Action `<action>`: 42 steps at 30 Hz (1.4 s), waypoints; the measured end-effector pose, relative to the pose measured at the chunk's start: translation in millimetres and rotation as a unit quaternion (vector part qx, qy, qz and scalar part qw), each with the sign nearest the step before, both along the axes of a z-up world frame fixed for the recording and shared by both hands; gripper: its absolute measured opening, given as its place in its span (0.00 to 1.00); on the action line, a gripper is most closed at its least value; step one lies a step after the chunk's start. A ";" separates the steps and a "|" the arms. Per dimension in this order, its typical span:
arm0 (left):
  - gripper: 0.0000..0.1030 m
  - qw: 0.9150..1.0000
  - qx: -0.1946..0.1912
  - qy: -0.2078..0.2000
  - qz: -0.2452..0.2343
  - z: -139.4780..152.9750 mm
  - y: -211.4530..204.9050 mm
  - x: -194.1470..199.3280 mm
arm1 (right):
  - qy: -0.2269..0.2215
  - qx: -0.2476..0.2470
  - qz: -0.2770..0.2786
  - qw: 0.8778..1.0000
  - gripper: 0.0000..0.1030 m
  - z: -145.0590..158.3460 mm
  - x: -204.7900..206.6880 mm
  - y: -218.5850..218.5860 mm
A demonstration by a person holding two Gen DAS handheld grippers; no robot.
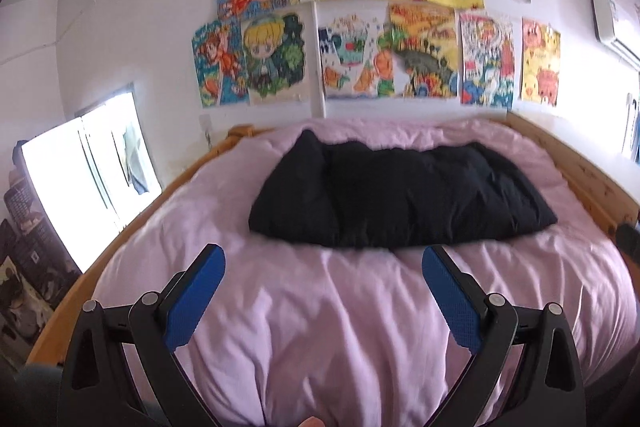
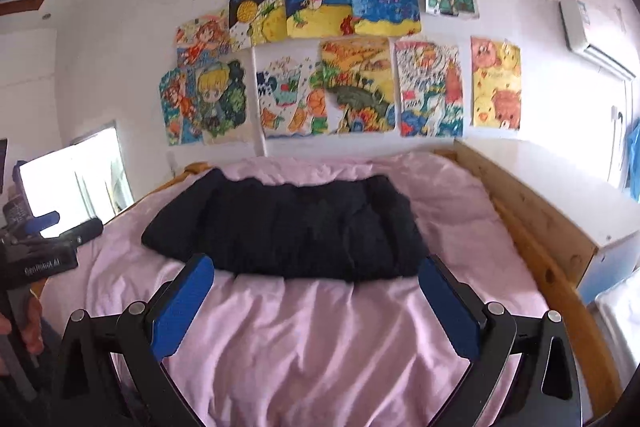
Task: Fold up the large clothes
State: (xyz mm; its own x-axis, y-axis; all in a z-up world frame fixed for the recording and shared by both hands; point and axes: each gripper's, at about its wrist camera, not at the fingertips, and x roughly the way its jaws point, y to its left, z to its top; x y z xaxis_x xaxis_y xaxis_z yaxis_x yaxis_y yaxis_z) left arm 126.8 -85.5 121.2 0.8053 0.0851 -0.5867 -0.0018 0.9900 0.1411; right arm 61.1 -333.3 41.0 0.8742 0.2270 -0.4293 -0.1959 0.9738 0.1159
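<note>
Both spread wide, empty: left gripper (image 1: 323, 263), right gripper (image 2: 316, 271). Ahead of the jaws, black garment (image 1: 396, 195) lying bunched on pink duvet (image 1: 320, 327). Best reach forward, pinch opposite near corners, lift evenly.

black hand-held gripper (image 1: 323, 267), blue pads (image 1: 196, 297), silver screws

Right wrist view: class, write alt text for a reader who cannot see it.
A folded black garment lies on a pink bedcover, beyond the open, empty right claw. Colourful drawings cover the white wall behind the wooden bed frame.
</note>
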 end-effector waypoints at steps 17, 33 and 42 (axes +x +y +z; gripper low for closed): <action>0.94 0.999 0.018 0.035 -0.020 -26.1 -5.2 -3.1 | 0.020 -0.007 0.006 1.000 1.00 -24.8 0.7 7.1; 0.94 0.999 -0.002 0.034 -0.034 -25.2 4.8 -4.9 | 0.033 -0.020 0.016 0.999 1.00 -37.7 4.5 14.8; 0.94 0.999 -0.001 0.035 -0.035 -25.1 4.6 -4.9 | 0.042 -0.013 0.013 0.999 1.00 -41.1 7.0 13.8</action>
